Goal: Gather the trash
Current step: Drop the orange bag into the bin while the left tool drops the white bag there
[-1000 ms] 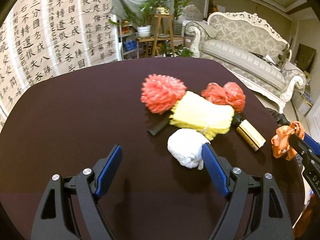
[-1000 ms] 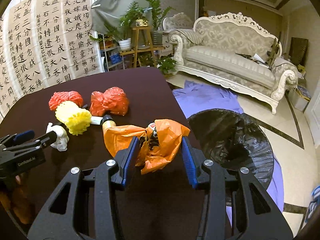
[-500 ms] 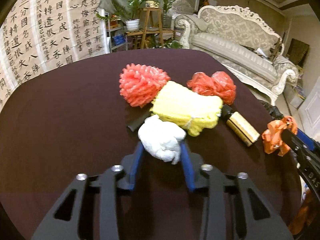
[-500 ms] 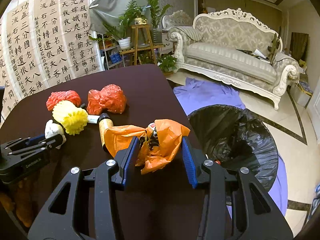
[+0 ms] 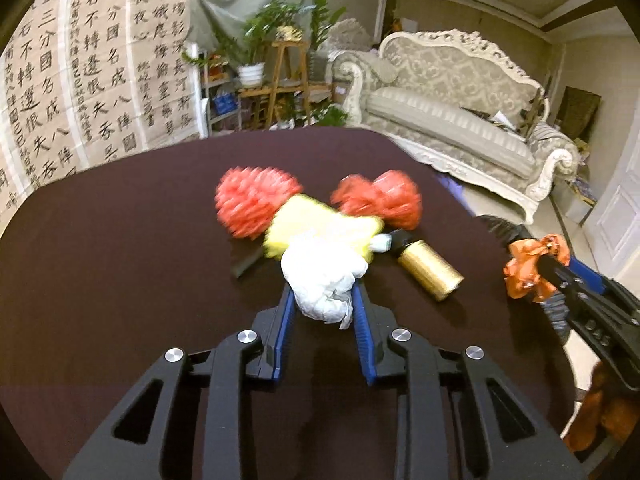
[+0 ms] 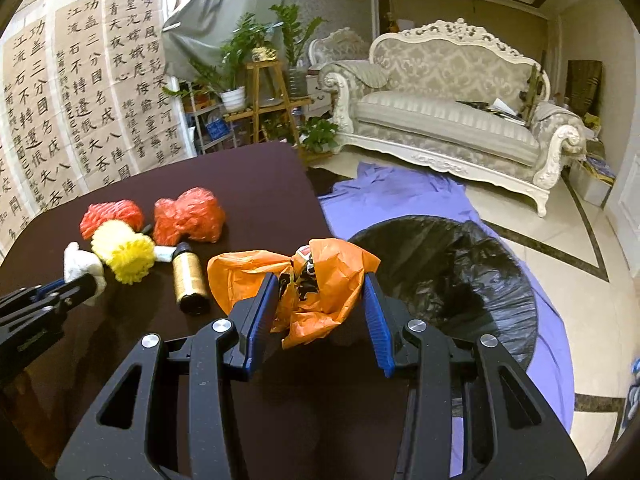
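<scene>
**Inspector A:** State of the grippers?

**Inspector B:** The left gripper (image 5: pixel 323 300) is clamped on a white crumpled wad (image 5: pixel 322 276), blue pads pressing both its sides. The right gripper (image 6: pixel 320 300) grips a crumpled orange plastic bag (image 6: pixel 316 280) at the right edge of the dark table (image 6: pixel 248 184), beside the black bin bag (image 6: pixel 460 272) that stands open on the floor.

**Inspector A:** Surroundings and obstructions?

**Inspector B:** Directly behind the wad, touching or nearly so, a yellow foam net (image 5: pixel 320 224). Beyond it a red foam net (image 5: pixel 252 204) to the left and a red crumpled bag (image 5: pixel 380 200) to the right. A gold bottle (image 5: pixel 430 270) lies on its side just right of the wad, its long axis running diagonally, black cap toward the yellow net. A purple cloth (image 6: pixel 400 192) is spread on the floor under the bin bag.

**Inspector A:** Legible markings?

**Inspector B:** Printing shows in the orange bag's folds, unreadable. The calligraphy panels (image 6: pixel 80 92) carry Chinese characters. The left view is motion-blurred.
</scene>
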Tool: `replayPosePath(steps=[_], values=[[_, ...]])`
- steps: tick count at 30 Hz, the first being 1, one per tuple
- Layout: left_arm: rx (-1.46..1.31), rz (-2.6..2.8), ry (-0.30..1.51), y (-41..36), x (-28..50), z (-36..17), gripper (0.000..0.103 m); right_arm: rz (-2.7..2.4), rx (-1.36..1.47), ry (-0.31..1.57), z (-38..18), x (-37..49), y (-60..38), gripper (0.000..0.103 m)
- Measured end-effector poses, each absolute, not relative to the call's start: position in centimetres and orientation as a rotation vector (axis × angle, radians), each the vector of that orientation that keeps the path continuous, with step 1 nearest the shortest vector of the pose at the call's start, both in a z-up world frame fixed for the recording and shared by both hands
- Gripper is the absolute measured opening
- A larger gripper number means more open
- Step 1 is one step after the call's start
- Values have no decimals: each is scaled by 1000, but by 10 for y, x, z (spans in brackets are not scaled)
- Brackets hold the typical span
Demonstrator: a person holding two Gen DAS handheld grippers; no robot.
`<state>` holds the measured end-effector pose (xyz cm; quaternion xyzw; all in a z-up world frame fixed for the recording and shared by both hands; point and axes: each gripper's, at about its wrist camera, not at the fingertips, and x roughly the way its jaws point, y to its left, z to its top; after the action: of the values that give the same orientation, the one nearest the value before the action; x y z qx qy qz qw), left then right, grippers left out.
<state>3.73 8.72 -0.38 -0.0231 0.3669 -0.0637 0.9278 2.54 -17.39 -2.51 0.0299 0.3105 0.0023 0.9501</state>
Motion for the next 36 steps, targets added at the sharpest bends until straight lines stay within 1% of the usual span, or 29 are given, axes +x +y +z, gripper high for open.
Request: replayPosePath(steps=[6, 14, 25, 36], values=[[-16, -223, 705, 47, 39, 10, 29, -78, 59, 602, -18, 23, -203, 42], [36, -330, 674, -15, 56, 14, 29, -190, 65, 578, -15, 25, -247, 42], [115, -391, 688, -83, 88, 0, 29, -255, 86, 597, -28, 43, -286, 42], [178, -396, 705, -125, 109, -15, 29, -273, 111, 625, -41, 65, -304, 43]])
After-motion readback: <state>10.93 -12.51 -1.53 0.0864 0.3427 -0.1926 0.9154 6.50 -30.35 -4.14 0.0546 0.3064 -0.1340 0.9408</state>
